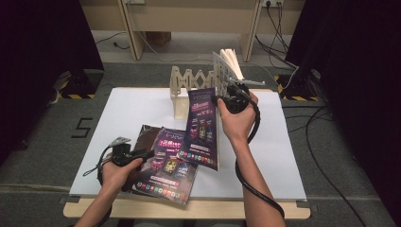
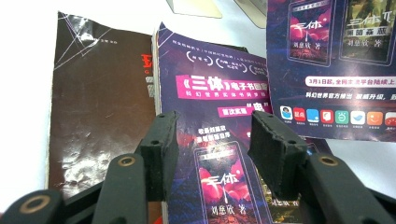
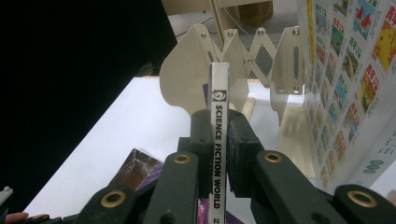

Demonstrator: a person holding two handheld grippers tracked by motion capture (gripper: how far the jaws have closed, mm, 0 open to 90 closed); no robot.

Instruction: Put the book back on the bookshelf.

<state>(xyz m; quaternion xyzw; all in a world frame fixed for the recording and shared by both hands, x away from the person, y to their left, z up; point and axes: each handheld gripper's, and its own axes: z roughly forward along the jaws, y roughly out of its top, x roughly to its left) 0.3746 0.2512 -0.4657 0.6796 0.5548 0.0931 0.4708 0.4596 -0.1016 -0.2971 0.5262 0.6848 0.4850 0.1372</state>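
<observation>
My right gripper (image 1: pixel 220 100) is shut on the spine of a purple magazine (image 1: pixel 203 130), holding it on edge over the white board, just in front of the wooden accordion rack (image 1: pixel 187 82). The right gripper view shows the white spine (image 3: pixel 219 88) reading "SCIENCE FICTION WORLD" clamped between the pads (image 3: pixel 203 135), with the rack's leaves (image 3: pixel 187 77) right behind. A second purple magazine (image 1: pixel 168 168) lies flat on a dark brown book (image 1: pixel 145 134). My left gripper (image 1: pixel 146 154) hovers over it, jaws apart, with nothing between the pads (image 2: pixel 161 144).
A book with a colourful gridded cover (image 1: pixel 226 66) stands in the rack's right end, close beside the held magazine (image 3: pixel 355 70). The white board (image 1: pixel 283 156) has bare room to the right and far left. Cables and black curtains lie beyond the table.
</observation>
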